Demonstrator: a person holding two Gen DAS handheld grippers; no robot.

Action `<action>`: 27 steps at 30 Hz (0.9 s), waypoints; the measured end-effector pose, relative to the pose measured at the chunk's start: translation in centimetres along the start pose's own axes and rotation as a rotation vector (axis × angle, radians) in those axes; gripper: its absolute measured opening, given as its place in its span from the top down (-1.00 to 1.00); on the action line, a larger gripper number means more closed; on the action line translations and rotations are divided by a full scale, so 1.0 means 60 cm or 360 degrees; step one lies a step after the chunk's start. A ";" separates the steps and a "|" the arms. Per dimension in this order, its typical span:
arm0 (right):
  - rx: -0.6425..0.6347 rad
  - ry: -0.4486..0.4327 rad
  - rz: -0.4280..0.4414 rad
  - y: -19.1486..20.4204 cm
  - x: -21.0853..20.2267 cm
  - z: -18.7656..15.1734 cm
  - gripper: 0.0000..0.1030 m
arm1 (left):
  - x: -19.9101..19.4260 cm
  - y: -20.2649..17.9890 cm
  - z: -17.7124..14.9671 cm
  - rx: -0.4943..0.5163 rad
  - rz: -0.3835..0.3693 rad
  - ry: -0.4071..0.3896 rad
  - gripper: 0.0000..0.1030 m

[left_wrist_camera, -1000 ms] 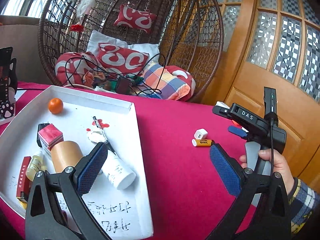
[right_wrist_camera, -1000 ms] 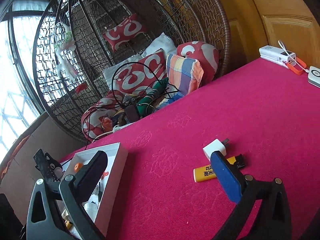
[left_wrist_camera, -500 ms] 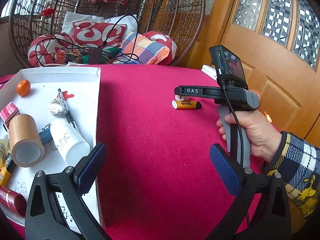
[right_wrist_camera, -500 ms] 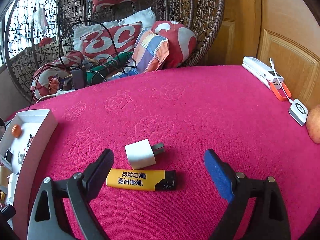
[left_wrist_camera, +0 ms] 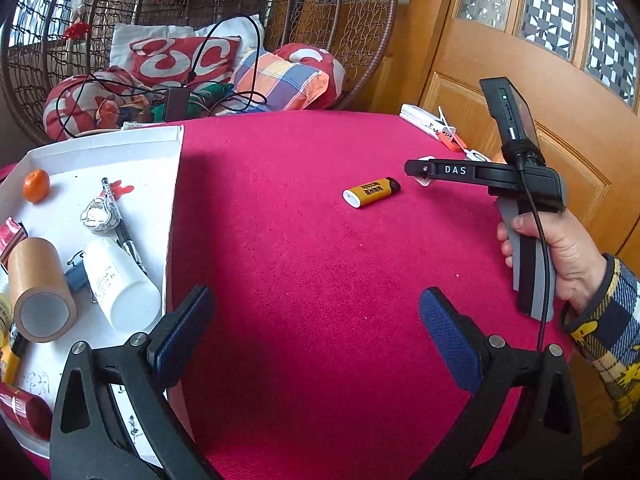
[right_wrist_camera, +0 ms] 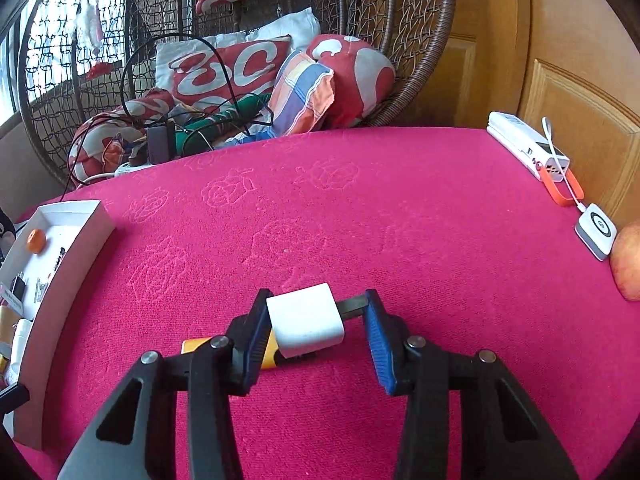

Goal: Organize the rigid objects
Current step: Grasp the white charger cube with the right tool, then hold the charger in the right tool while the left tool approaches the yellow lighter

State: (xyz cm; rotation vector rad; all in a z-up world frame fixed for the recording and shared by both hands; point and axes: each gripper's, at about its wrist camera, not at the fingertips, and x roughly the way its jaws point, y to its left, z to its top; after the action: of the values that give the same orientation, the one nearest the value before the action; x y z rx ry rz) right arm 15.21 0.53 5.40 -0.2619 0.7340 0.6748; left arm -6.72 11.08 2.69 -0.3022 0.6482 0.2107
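Observation:
My right gripper (right_wrist_camera: pixel 316 326) is shut on a white plug adapter (right_wrist_camera: pixel 306 320); its left pad touches the white body and its right pad meets the metal prongs. A yellow lighter (right_wrist_camera: pixel 268 354) lies just under and behind it, and shows whole in the left wrist view (left_wrist_camera: pixel 372 192). In that view the right gripper (left_wrist_camera: pixel 418 169) is at the far right, held by a hand. My left gripper (left_wrist_camera: pixel 316 332) is open and empty above the red cloth, beside the white tray (left_wrist_camera: pixel 172 168).
The tray holds an orange (left_wrist_camera: pixel 36 185), a pen (left_wrist_camera: pixel 120 220), a white bottle (left_wrist_camera: pixel 120 280) and a brown tape roll (left_wrist_camera: pixel 38 288). A white power bank (right_wrist_camera: pixel 528 150), a small white pad (right_wrist_camera: pixel 596 232) and an apple (right_wrist_camera: pixel 628 264) lie at the right edge. A wicker chair stands behind.
My right gripper has dropped onto the white adapter and closed on it. My left gripper has swung right, away from the tray, and stays open.

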 end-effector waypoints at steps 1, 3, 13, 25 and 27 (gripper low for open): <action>0.0024 -0.0007 0.0000 -0.016 -0.013 -0.009 0.12 | 0.003 -0.003 0.000 0.0003 0.0019 0.0009 -1.00; 0.0081 -0.0010 0.0000 -0.047 -0.036 -0.027 0.12 | 0.007 -0.009 0.000 0.0016 0.0059 0.0021 -0.99; 0.0254 -0.0092 0.0106 -0.100 -0.084 -0.079 0.12 | 0.033 -0.059 0.019 0.0192 0.0181 0.0086 -1.00; 0.0522 0.0030 0.0367 -0.139 -0.054 -0.095 0.12 | 0.168 -0.104 0.093 0.0472 0.0207 0.0234 -0.99; 0.0558 0.0021 0.0403 -0.145 -0.054 -0.098 0.12 | 0.193 -0.102 0.112 0.0473 0.0205 0.0231 -0.94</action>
State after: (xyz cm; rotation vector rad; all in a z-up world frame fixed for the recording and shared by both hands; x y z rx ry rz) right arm 15.99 -10.20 3.33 0.1509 0.8923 0.7695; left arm 7.76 8.78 1.87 0.0107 0.8325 0.2139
